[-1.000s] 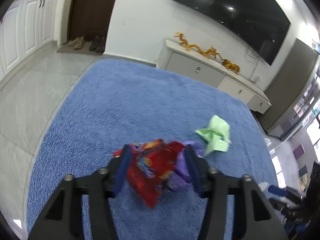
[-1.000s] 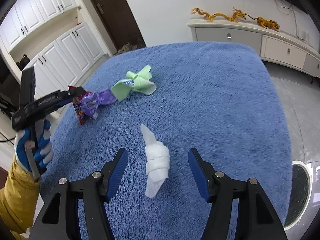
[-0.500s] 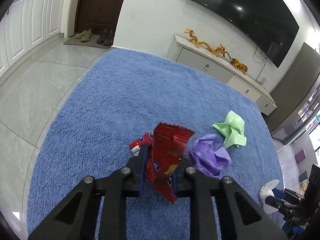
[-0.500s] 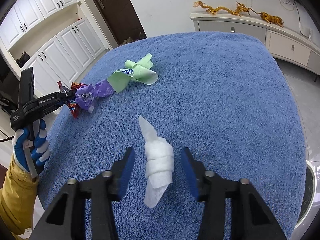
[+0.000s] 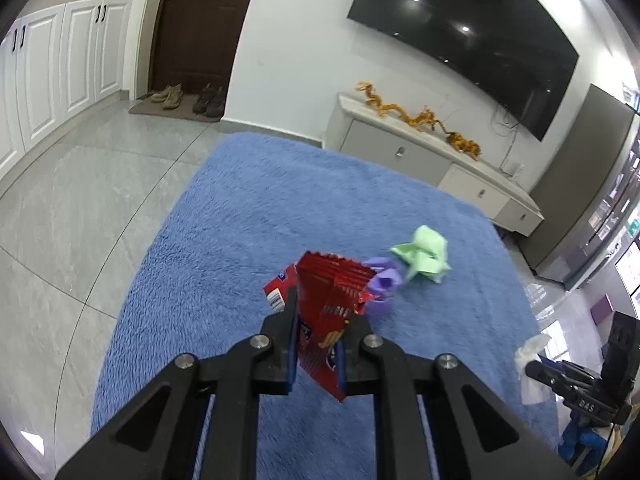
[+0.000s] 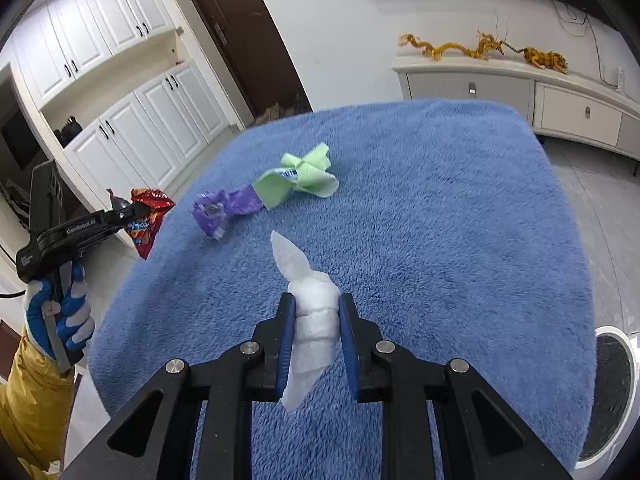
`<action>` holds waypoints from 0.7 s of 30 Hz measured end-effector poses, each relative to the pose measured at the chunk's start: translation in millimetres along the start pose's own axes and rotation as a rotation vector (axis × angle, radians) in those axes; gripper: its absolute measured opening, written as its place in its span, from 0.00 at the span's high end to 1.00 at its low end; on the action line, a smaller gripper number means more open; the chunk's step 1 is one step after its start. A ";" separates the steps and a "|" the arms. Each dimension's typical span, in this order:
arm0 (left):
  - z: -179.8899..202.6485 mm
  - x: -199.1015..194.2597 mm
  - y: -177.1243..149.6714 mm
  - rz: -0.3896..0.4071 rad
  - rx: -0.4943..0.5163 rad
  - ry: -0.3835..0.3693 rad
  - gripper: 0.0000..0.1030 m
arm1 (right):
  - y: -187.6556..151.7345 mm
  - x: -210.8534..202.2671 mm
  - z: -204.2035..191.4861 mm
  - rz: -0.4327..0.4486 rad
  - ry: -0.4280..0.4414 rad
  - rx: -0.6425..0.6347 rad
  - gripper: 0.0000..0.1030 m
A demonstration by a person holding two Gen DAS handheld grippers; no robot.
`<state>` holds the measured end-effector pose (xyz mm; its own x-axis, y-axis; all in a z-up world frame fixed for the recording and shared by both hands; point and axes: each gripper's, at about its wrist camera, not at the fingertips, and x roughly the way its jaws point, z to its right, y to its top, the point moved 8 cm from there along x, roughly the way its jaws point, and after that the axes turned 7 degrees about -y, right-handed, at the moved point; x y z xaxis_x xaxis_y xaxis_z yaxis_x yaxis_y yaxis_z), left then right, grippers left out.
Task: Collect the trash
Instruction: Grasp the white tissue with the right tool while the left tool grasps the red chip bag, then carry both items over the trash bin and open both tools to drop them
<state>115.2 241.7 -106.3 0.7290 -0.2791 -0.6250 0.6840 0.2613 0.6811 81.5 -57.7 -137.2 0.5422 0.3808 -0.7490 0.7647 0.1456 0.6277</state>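
Observation:
My left gripper [image 5: 318,316] is shut on a red snack wrapper [image 5: 328,304] and holds it above the blue rug [image 5: 248,216]; it also shows in the right wrist view [image 6: 146,220], off the rug's left edge. My right gripper [image 6: 317,312] is shut on a twisted white tissue [image 6: 312,312], lifted over the rug [image 6: 440,216]; the tissue also shows in the left wrist view [image 5: 532,368]. A purple wrapper [image 6: 224,212] [image 5: 384,284] and a green paper wrapper [image 6: 300,178] [image 5: 422,254] lie on the rug.
A white round bin [image 6: 612,392] stands at the rug's right edge. A low white cabinet [image 6: 520,92] with golden dragon figures lines the far wall. White cupboards [image 6: 132,136] and a dark door [image 6: 244,40] are at the left. Grey tile floor [image 5: 80,208] surrounds the rug.
My left gripper closed on the red wrapper and lifted it away from the purple one. My right gripper closed on the white tissue and raised it.

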 end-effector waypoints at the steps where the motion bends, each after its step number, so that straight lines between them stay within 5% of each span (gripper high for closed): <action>1: 7.7 -6.0 -0.3 0.004 0.011 -0.011 0.87 | -0.4 -7.4 1.9 0.015 0.001 0.005 0.80; 12: 115.7 -15.0 -15.6 -0.042 0.170 -0.133 0.87 | -10.3 -74.8 58.6 0.141 -0.052 0.117 0.80; 21: 248.8 24.3 -48.6 -0.149 0.339 -0.268 0.87 | -46.5 -143.5 166.7 0.233 -0.206 0.296 0.80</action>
<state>93.0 -7.7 -59.6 0.5598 -0.5320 -0.6353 0.7009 -0.1049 0.7055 26.2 -271.4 -94.3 0.7474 0.1782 -0.6400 0.6644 -0.2025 0.7194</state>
